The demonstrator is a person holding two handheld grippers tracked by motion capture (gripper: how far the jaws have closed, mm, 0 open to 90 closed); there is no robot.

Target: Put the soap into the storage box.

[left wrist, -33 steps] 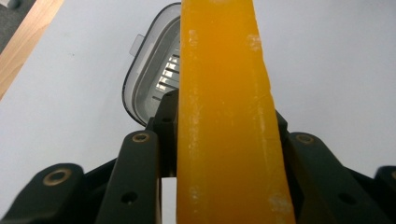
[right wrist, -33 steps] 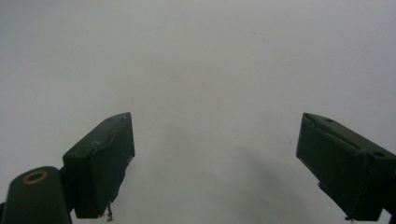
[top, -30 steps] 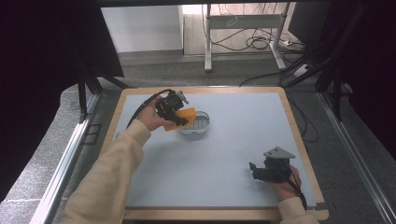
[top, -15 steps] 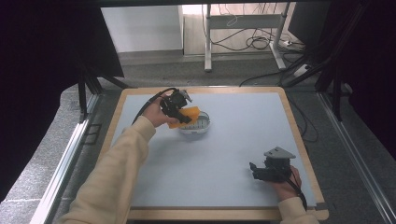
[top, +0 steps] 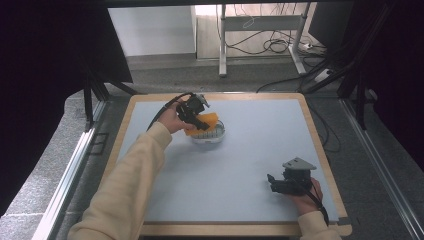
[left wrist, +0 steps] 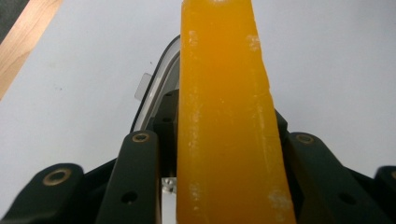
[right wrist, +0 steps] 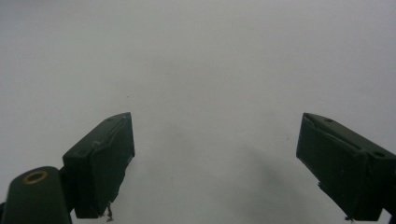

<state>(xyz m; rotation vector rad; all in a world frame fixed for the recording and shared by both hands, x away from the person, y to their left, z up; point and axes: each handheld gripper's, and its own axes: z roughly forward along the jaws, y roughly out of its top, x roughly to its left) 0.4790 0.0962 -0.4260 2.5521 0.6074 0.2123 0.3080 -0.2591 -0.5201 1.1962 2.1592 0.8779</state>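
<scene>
My left gripper (top: 202,122) is shut on an orange sponge-like block (top: 204,122), held over a small clear round dish (top: 216,135) at the far left of the table. In the left gripper view the orange block (left wrist: 224,116) stands upright between the two black jaws, with the dish's rim (left wrist: 159,84) just behind it. My right gripper (top: 274,182) rests low near the table's front right, held by a hand. Its jaws stand wide apart with nothing between them (right wrist: 215,154), over the pale table surface.
The table is a pale blue-grey mat (top: 250,150) inside a wooden frame (top: 320,145). A cable (top: 162,107) trails from the left gripper. Metal rails run along the table's left side (top: 70,170), and a desk with cables stands beyond the far edge.
My left gripper has carried the orange block slightly right and down toward the dish. The right gripper has stayed where it was.
</scene>
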